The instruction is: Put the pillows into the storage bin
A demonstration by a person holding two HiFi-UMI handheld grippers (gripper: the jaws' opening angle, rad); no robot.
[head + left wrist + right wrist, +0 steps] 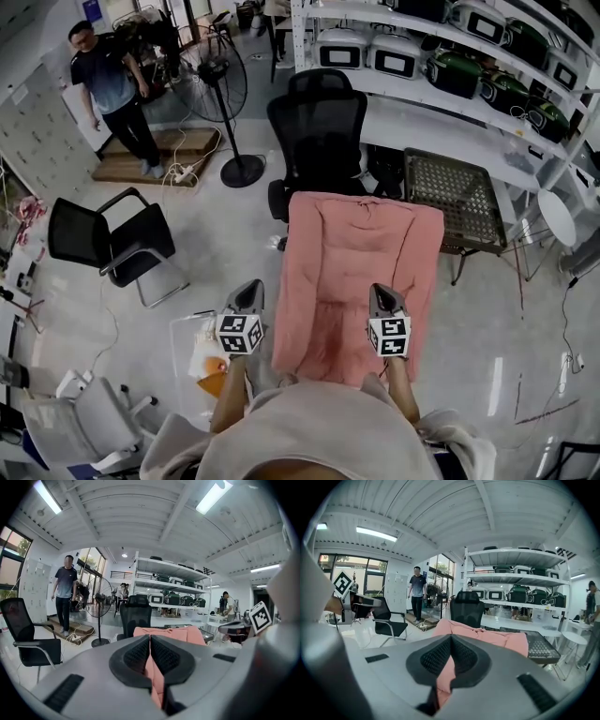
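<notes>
A large pink pillow (pixel 361 272) hangs in the air in front of me, stretched out flat away from both grippers. My left gripper (pixel 248 295) is shut on its near left edge, and pink fabric shows pinched between its jaws (pixel 150 656). At the near right edge my right gripper (pixel 384 298) is shut on the same pillow (pixel 487 637), with fabric caught between its jaws (pixel 450 656). A clear plastic bin (pixel 192 328) with something orange inside stands on the floor, just left of the left gripper.
A black office chair (pixel 319 131) stands behind the pillow, with a dark mesh table (pixel 455 197) to its right. Another black chair (pixel 112 239) is at left. A floor fan (pixel 220 84) and a standing person (pixel 112 94) are farther back. Shelves (pixel 441 66) carry appliances.
</notes>
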